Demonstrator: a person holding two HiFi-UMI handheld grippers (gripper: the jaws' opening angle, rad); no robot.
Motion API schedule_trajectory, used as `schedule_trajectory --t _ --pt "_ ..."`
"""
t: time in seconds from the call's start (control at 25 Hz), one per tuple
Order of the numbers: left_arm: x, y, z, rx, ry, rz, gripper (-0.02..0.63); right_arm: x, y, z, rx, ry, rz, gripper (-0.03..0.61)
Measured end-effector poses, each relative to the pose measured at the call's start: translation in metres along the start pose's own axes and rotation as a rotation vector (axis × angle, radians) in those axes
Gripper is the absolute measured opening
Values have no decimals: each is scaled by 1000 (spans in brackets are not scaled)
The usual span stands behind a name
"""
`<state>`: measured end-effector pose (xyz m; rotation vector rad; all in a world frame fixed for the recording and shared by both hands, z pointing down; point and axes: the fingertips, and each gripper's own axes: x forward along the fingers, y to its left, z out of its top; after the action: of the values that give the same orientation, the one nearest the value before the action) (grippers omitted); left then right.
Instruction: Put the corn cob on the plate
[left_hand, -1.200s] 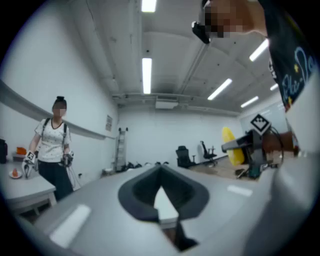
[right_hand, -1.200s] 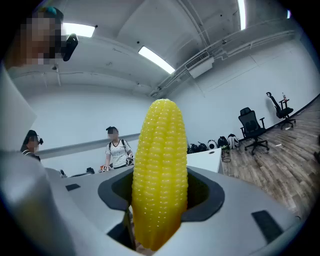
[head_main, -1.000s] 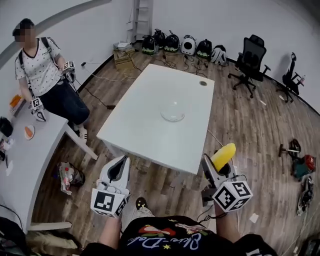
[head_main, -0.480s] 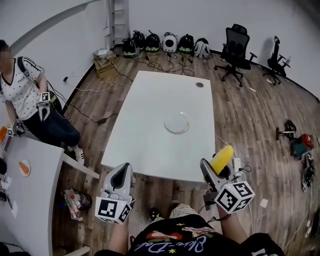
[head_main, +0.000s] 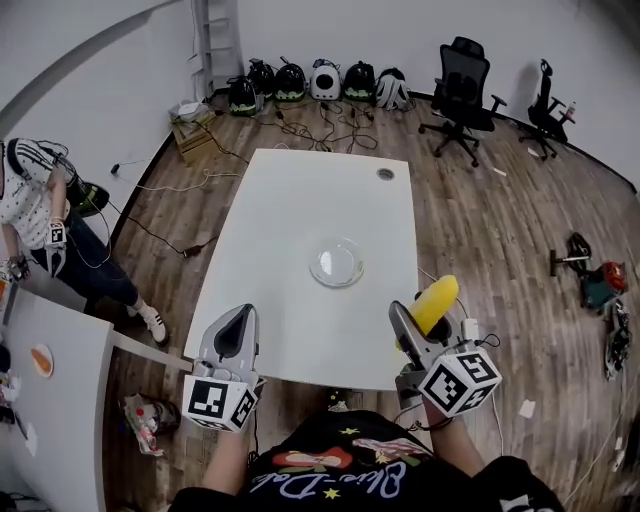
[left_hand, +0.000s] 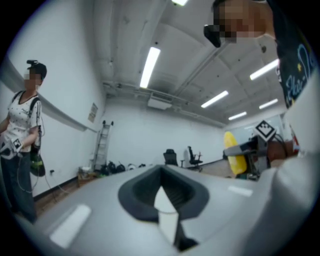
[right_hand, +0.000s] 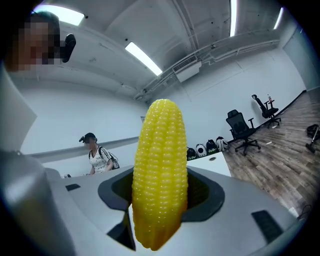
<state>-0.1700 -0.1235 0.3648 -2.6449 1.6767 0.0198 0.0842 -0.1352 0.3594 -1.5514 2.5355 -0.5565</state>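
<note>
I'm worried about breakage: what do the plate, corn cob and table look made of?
The plate is clear and glossy, and the table shows through it, so glass or clear plastic; I can't tell which. The corn cob is uniform bright yellow with a slight sheen and very regular kernels, so probably a plastic replica. The table has a smooth matte white top, likely laminate or painted board.

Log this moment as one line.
right gripper: shut on corn cob | left gripper: shut, empty | plate: empty | status: not yet placed

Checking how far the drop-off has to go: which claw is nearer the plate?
Right. The right claw, shut on the corn cob, is just near-right of the plate; the left claw, shut and empty, is farther off, near-left.
</note>
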Motion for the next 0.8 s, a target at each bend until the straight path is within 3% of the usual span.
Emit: schedule_trajectory --t 0.12,0.28,0.6,0.8 --pt "36 -6 11 39 -28 -19 -5 12 -14 18 0 -50 13 252" --pt "65 -18 19 78 -77 -36 -5 28 -33 17 11 -36 23 252" --pt "89 -3 -2 15 -15 -59 -5 54 -46 6 -9 32 -3 252" --pt "100 3 -9 2 23 -111 -5 88 -53 -13 -19 133 -11 252"
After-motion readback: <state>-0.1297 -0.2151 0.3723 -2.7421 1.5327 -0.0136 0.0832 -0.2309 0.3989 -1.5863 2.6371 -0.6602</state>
